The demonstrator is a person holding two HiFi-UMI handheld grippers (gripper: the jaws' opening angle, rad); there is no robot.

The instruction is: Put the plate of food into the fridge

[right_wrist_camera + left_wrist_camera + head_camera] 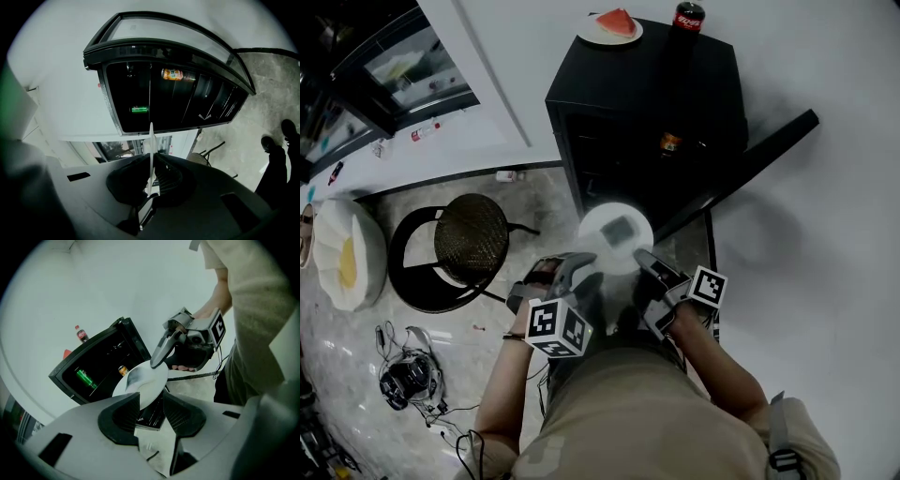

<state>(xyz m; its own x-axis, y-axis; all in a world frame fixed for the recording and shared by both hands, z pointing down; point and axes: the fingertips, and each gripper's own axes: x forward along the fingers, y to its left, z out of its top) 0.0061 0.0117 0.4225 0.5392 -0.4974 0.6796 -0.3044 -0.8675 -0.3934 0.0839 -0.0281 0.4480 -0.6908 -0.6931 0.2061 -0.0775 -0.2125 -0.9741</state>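
The plate (616,234) is white, smooth and glossy, like glazed ceramic. The fridge (675,94) has a matt black casing. The floor (347,347) looks like polished, speckled stone. The stool (472,237) has a woven seat on a thin dark metal frame.

Setting: indoor room, home-like kitchen corner or test room; couldn't tell which. Evidence: black mini fridge (675,94) stood on stone-look floor (534,192) by plain white wall (834,75), door open, drinks inside, incl. green can (139,109) + orange can (172,73). Cola btl (688,16) + watermelon slice (617,22) sat on top. Round stool (472,239) w/ woven seat and loose cables (422,403) lay nearby.
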